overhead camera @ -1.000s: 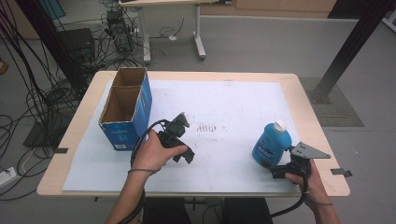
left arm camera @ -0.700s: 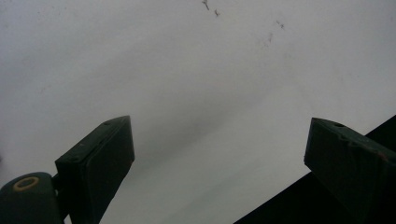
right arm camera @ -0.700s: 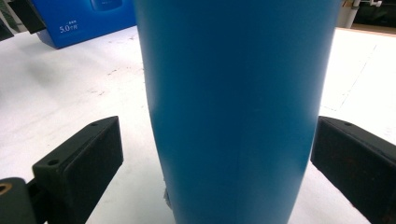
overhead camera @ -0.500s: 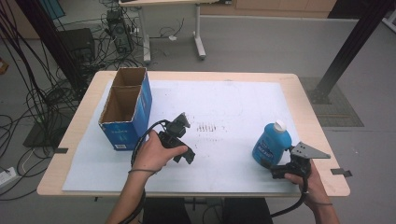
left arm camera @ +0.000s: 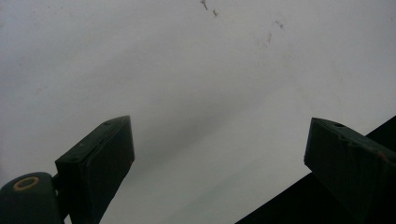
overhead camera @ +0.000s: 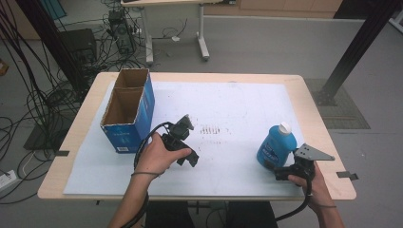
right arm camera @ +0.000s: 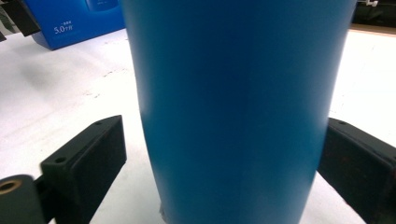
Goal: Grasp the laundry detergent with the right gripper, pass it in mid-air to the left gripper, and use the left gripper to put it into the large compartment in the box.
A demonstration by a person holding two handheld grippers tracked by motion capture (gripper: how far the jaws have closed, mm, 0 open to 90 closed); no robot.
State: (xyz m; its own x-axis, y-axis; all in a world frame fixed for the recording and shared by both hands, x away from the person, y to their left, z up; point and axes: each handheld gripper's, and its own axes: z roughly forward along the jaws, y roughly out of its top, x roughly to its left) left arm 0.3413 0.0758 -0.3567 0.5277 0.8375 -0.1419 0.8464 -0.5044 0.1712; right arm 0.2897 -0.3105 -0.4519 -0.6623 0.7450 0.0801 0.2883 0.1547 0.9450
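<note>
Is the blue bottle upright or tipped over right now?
Upright. The blue bottle stands on the white mat with its white cap on top, between the right claw's jaws.

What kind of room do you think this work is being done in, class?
Probably a lab or workshop rather than a home: black cables hang in bundles and trail over a bare grey floor, electronic boxes sit beneath another desk, and the wooden table carries a white work mat.
</note>
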